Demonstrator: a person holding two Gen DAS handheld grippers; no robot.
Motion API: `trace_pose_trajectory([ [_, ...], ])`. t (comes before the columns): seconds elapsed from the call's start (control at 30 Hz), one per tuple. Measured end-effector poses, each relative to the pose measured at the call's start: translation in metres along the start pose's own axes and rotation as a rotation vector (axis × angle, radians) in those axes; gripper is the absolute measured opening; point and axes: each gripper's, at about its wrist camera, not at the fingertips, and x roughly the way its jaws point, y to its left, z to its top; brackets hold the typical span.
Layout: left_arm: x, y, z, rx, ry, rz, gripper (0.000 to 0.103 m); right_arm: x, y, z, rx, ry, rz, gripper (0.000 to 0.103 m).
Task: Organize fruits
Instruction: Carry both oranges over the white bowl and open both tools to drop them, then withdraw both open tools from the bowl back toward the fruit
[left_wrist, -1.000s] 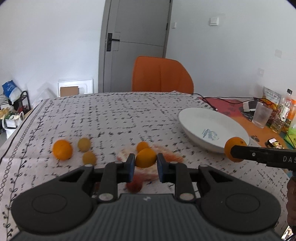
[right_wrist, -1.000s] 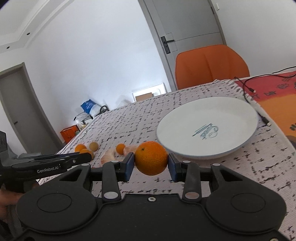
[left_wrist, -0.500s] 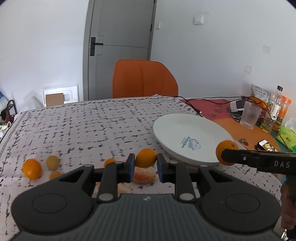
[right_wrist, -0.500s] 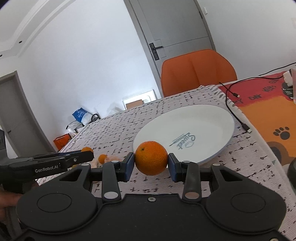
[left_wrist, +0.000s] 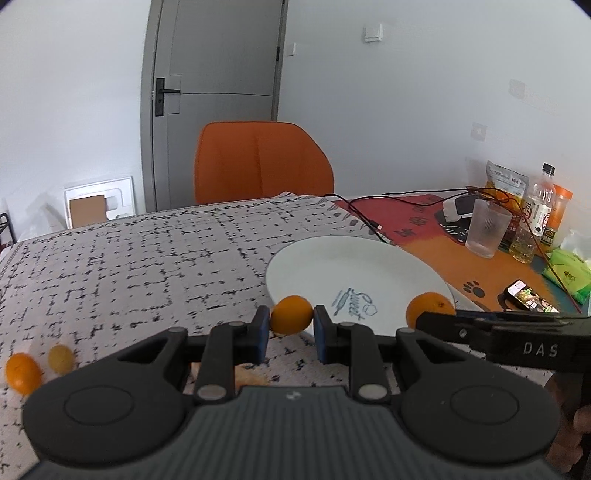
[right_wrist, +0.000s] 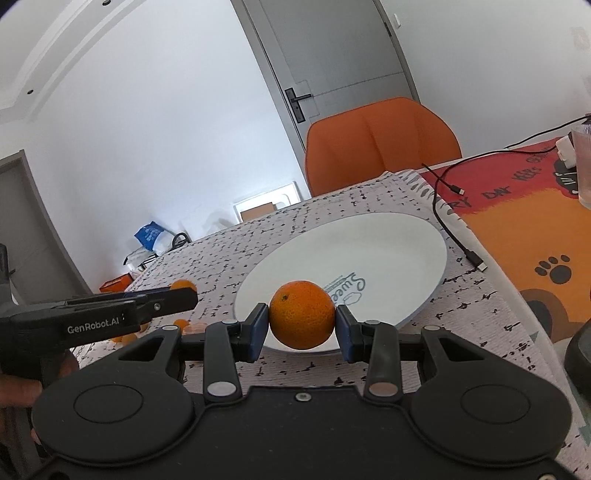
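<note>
Left gripper (left_wrist: 288, 334): fingers clenched on small orange (left_wrist: 291, 314), frame centre, at plate (left_wrist: 332, 258) near rim.
Right gripper (right_wrist: 301, 334): grasping large orange (right_wrist: 302, 314), over plate's near edge.
Writing: plate "Sweet"; gripper bodies "GenRobot.AI", "DAS".
Loose fruit (left_wrist: 23, 373): tabletop (left_wrist: 129, 266), lower left.

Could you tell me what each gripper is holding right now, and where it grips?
Left gripper: small orange, pinched at its sides. Right gripper: larger orange, likewise.

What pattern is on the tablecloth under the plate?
The tablecloth is white with a black broken-line grid, clearest in the left wrist view.
</note>
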Motion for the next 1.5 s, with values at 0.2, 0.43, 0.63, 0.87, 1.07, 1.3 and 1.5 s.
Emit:
trace_pose_trajectory([
  [0.2,0.015,-0.007,0.003,0.008,0.010,-0.011,0.024,0.005,-0.009,0.000,0.012,0.005,-0.011,0.037],
  [0.43,0.032,-0.015,0.006,0.024,0.031,-0.027,0.024,0.016,-0.016,0.001,0.006,0.012,-0.022,0.038],
  [0.63,0.046,-0.021,0.003,0.029,0.062,-0.038,0.024,0.016,-0.019,0.003,0.001,0.002,-0.031,0.042],
  [0.87,0.048,-0.018,0.002,0.027,0.073,0.001,0.031,0.014,-0.021,0.001,0.018,-0.006,-0.007,0.043],
  [1.07,0.042,-0.006,-0.004,-0.017,0.094,0.022,0.041,0.016,-0.020,0.000,0.035,-0.007,0.007,0.043],
  [1.3,0.028,0.005,-0.008,-0.033,0.086,0.054,0.054,0.014,-0.014,-0.002,0.035,-0.012,0.009,0.049],
  [1.5,0.015,0.015,-0.013,-0.048,0.081,0.066,0.070,0.014,-0.002,0.000,0.005,0.000,-0.013,0.061],
])
